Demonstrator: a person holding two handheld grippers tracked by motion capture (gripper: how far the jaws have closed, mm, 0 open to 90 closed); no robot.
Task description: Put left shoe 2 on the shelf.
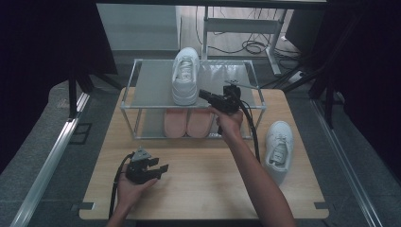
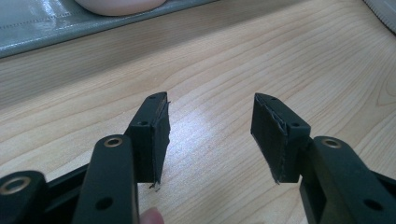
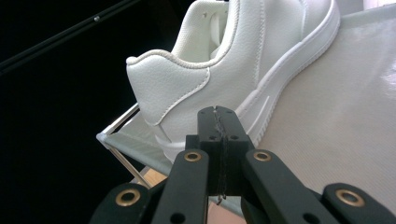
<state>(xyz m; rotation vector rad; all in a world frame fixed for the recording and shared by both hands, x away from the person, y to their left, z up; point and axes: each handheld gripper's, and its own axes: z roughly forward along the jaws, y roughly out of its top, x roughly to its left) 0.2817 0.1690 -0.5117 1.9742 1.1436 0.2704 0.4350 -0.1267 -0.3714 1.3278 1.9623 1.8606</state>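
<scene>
The white sneaker (image 1: 185, 75) stood on the top shelf of the metal-frame shoe rack (image 1: 137, 64), heel twd the person. Right gripper (image 1: 202, 93) was at that heel, jaws pressed together w/ nothing between; contact w/ the shoe unclear. A pair of pink shoes (image 1: 187, 123) sat on the lower shelf, and a 2nd white sneaker (image 1: 279, 149) lay on the wooden table (image 1: 203, 189) right of the rack. Left gripper (image 1: 161, 167) rested low over bare table, jaws apart, empty. Sneaker upper was pebbled leather-like w/ stitched seams; shelf was pale woven fabric; table had light wood grain.
</scene>
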